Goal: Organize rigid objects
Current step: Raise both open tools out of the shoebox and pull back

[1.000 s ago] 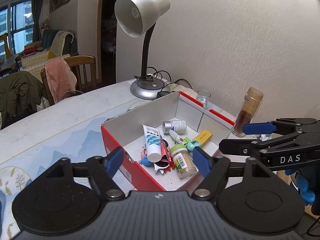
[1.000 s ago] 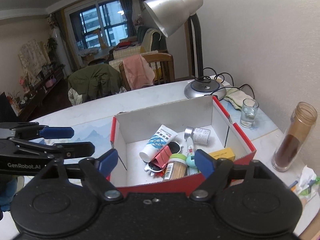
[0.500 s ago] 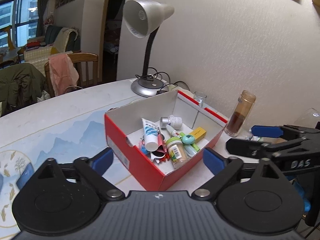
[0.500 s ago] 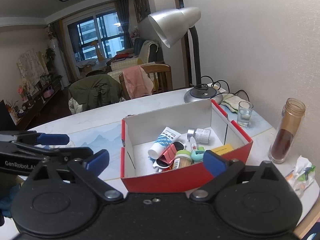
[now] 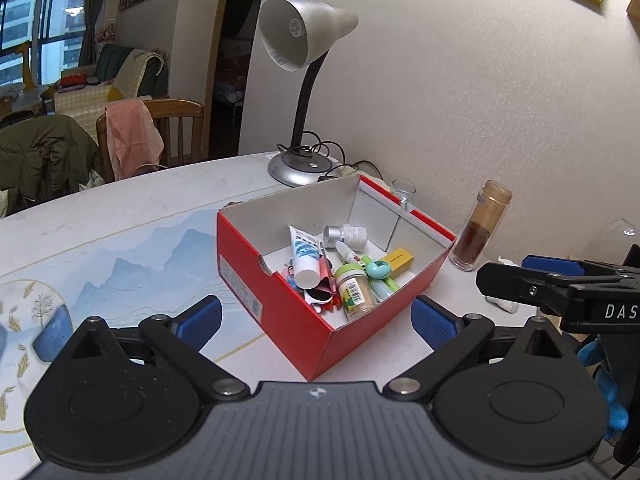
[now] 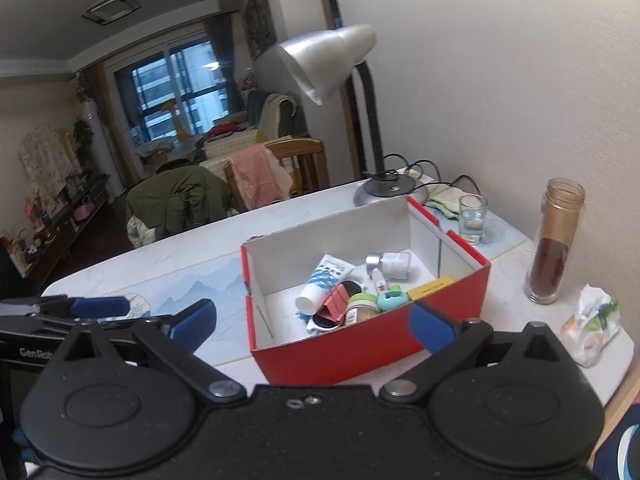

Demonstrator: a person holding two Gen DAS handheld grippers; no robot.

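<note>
A red cardboard box (image 5: 280, 304) (image 6: 372, 344) with a white inside stands on the table. In it lie a white and blue tube (image 5: 304, 252) (image 6: 326, 280), a silver-capped bottle (image 5: 346, 236), a green-lidded jar (image 5: 354, 288), a small yellow box (image 5: 398, 260), a teal piece and a pink clip (image 6: 336, 302). My left gripper (image 5: 316, 316) is open in front of the box's near corner, with nothing held. Facing the box's long red side, my right gripper (image 6: 312, 322) is open too, its pads clear of the cardboard.
A silver desk lamp (image 5: 300, 40) stands behind the box by the wall. To the right are a small glass (image 6: 472, 216), a tall jar of brown powder (image 6: 556, 240) and a crumpled wrapper (image 6: 592, 324). Chairs with clothes (image 5: 132, 136) stand beyond the table's far edge.
Both grippers have drawn back from the box, so it looks smaller and farther off. Both pairs of jaws have spread wider.
</note>
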